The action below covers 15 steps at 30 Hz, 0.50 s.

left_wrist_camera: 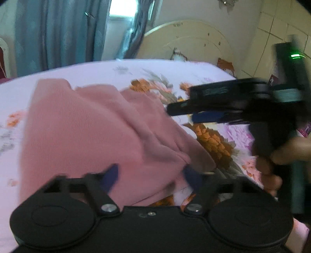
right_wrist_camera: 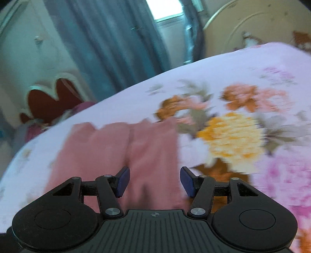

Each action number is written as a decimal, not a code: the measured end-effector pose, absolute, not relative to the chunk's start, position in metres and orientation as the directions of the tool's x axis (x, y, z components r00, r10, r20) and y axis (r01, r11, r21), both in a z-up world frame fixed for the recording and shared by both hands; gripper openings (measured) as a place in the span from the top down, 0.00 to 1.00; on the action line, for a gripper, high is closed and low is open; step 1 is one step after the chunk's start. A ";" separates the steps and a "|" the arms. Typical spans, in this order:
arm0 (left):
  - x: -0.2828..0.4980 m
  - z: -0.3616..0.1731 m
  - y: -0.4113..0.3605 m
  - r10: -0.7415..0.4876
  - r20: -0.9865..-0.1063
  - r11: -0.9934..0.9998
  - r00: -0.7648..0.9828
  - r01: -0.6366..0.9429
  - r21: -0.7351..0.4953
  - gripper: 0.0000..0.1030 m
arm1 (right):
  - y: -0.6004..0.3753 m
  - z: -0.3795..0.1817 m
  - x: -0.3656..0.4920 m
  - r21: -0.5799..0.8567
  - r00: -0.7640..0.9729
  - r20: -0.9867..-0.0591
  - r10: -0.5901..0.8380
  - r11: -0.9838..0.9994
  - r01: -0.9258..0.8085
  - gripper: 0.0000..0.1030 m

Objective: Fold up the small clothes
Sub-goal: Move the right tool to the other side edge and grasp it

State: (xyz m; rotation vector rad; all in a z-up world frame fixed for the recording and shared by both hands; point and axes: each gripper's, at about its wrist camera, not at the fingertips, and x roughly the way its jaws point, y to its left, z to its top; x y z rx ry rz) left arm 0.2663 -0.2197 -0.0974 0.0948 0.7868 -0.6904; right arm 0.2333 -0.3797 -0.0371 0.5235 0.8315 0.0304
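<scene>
A pink knit garment (left_wrist_camera: 87, 126) lies rumpled on the floral bed sheet (left_wrist_camera: 213, 144), with folds bunched toward its right side. My left gripper (left_wrist_camera: 152, 177) hovers over its near edge, jaws apart and nothing pinched between the blue pads (left_wrist_camera: 112, 175). The right gripper (left_wrist_camera: 186, 114) comes in from the right beside the garment's far right edge, held by a person's hand (left_wrist_camera: 287, 151). In the right wrist view the same garment (right_wrist_camera: 108, 148) lies flatter below my right gripper (right_wrist_camera: 155, 182), which is open with only cloth seen beneath the gap. Both views are motion-blurred.
The sheet (right_wrist_camera: 233, 136) covers the whole bed. A cream headboard (left_wrist_camera: 186, 40) stands behind it, teal curtains (left_wrist_camera: 58, 35) and a bright window (left_wrist_camera: 121, 9) to the left. A red-backed piece of furniture (right_wrist_camera: 50, 101) is beside the bed.
</scene>
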 end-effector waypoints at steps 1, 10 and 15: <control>0.263 -0.090 -0.211 -0.534 -0.671 0.784 0.513 0.598 -0.166 0.26 | -0.372 -0.038 0.239 0.467 0.674 -0.695 0.252 0.871 0.156 0.45; 0.289 -0.070 -0.124 -0.367 -0.651 0.925 0.665 0.334 -0.181 0.28 | -0.330 -0.058 0.284 0.460 0.630 -0.708 0.318 0.885 0.069 0.45; 0.301 -0.072 -0.105 -0.330 -0.651 0.942 0.683 0.279 -0.185 0.28 | -0.326 -0.074 0.299 0.480 0.599 -0.717 0.356 0.875 0.054 0.62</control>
